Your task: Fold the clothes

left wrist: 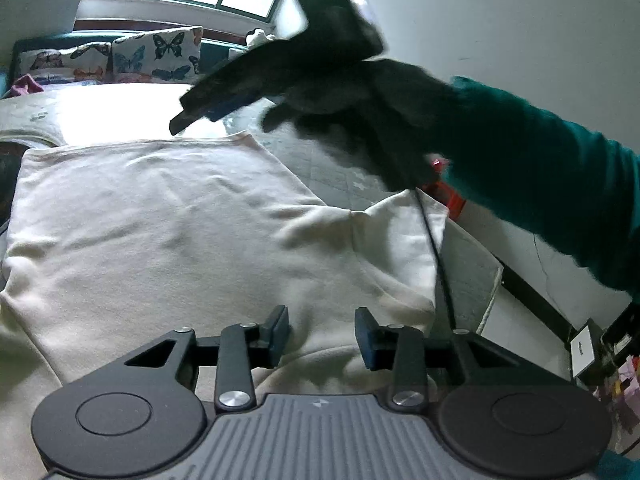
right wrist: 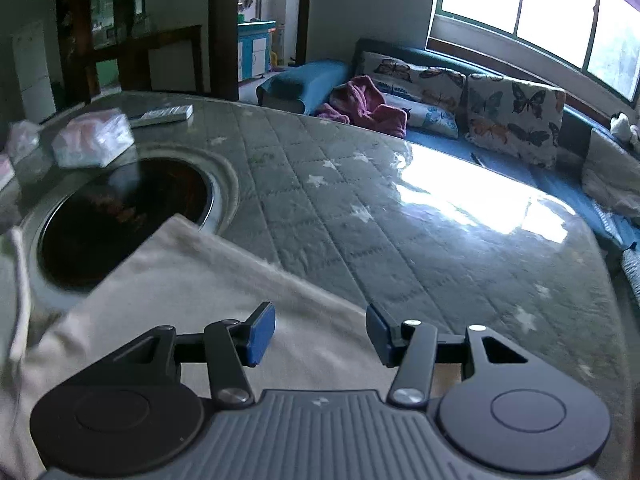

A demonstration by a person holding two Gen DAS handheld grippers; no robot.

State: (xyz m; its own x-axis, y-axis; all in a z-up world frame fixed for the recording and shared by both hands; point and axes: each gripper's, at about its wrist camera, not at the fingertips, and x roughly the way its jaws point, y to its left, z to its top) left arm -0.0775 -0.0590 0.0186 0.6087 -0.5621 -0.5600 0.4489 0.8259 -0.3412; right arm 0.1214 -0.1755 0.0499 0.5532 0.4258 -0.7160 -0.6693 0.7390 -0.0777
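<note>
- The cream garment (left wrist: 192,232) lies spread flat on the quilted table cover (left wrist: 320,168), filling most of the left wrist view from about 9 o'clock through to 3 o'clock.
- One piece of it is folded over at around 3 o'clock, a paler flap (left wrist: 400,232) sitting on top of the main body.
- The left gripper (left wrist: 322,338) is right down over the near edge of the garment, fingers spread apart with nothing pinched between them, just cloth showing in the gap.
- The right gripper (right wrist: 320,334) has its blue-padded fingers apart too, holding nothing. It sits above the edge of the garment (right wrist: 192,288), which runs off toward 9 o'clock in its own view.
- From the left wrist view the right gripper shows up at roughly 12 o'clock as a dark blurry shape (left wrist: 224,96), raised above the table, held by a gloved hand (left wrist: 360,112) with a teal sleeve (left wrist: 540,184) trailing out to 3 o'clock.
- There's a round dark opening (right wrist: 124,220) in the table at about 10 o'clock in the right wrist view, and a corner of the garment overlaps its rim.
- A pack of tissues (right wrist: 92,140) and a remote (right wrist: 164,114) sit beyond that hole.
- Butterfly-print cushions (right wrist: 516,120) line a sofa below the window (right wrist: 540,8) at 1 o'clock, with a pink garment (right wrist: 364,104) bunched up beside them.
</note>
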